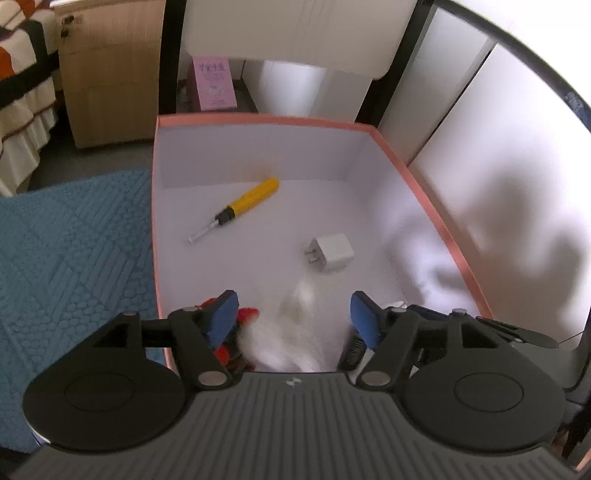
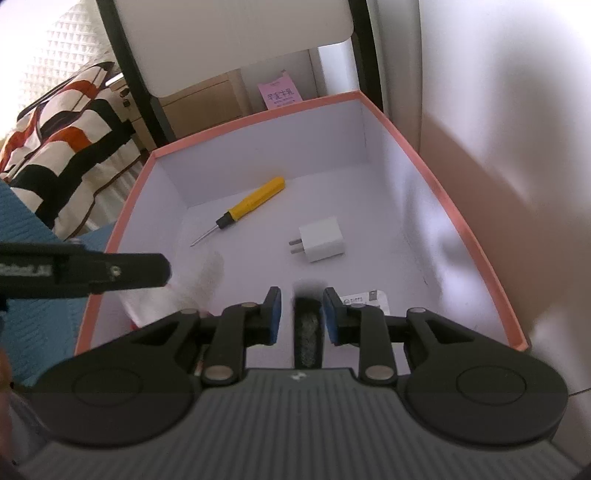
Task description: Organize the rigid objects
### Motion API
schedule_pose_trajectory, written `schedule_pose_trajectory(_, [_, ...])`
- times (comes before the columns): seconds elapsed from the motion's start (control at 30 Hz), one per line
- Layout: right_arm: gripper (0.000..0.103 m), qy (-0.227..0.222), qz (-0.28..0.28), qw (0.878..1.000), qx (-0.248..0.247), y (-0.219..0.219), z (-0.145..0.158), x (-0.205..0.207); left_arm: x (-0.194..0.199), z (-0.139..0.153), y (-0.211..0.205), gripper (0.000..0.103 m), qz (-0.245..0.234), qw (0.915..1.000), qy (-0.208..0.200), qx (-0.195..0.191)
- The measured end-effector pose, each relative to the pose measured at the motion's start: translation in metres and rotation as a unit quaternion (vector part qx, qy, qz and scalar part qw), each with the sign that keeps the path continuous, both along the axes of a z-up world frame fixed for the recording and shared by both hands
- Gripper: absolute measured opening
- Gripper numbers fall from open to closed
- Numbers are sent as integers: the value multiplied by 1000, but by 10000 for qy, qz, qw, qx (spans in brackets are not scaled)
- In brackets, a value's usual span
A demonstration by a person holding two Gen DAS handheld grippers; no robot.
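Observation:
A pink-rimmed white box (image 1: 258, 120) (image 2: 258, 117) holds a yellow screwdriver (image 1: 243, 205) (image 2: 247, 206) and a white charger plug (image 1: 330, 253) (image 2: 321, 239). My left gripper (image 1: 293, 317) is open over the box's near end, above a blurred white furry thing (image 1: 291, 332) with red parts (image 1: 245, 315). My right gripper (image 2: 301, 314) is shut on a dark bristly object (image 2: 306, 325) held over the box. A second white adapter (image 2: 369, 299) lies under its right finger. The left gripper's arm (image 2: 92, 275) shows at left in the right wrist view.
The box sits on a blue quilted cloth (image 1: 74, 251). A black-framed white chair (image 1: 295, 33) stands behind the box, with a pink carton (image 1: 214, 83) under it. A wooden cabinet (image 1: 110, 74) and striped bedding (image 2: 62, 122) are at left; a white wall (image 1: 498, 147) is at right.

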State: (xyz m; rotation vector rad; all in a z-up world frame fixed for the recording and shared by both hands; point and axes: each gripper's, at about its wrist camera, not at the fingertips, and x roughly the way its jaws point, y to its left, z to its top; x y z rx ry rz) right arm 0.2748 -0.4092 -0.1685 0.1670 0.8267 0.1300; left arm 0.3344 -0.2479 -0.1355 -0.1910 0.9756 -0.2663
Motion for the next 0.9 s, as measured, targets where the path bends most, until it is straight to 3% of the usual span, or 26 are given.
schedule_pose_trajectory(0.1, [37, -13, -57, 10000, -16, 1, 5, -1, -3, 10, 6, 73, 34, 9999, -97, -43])
schedule_pose_trajectory(0.33, [36, -355, -51, 9993, -72, 10, 37, -12, -20, 44, 23, 73, 79, 9987, -476, -151])
schedule_pose_trajectory(0.47, [36, -587, -7, 9982, -117, 15, 60, -23, -26, 67, 33, 73, 35, 9975, -712, -18])
schedule_pose_trajectory(0.67, [36, -965, 16, 9952, -153, 23, 98, -44, -50, 104, 53, 73, 153, 9934, -1077, -375])
schedule_pose_trajectory(0.9, [36, -1205, 84, 9927, -19, 36, 125, -70, -90, 142, 75, 75, 266, 9866, -1517, -538])
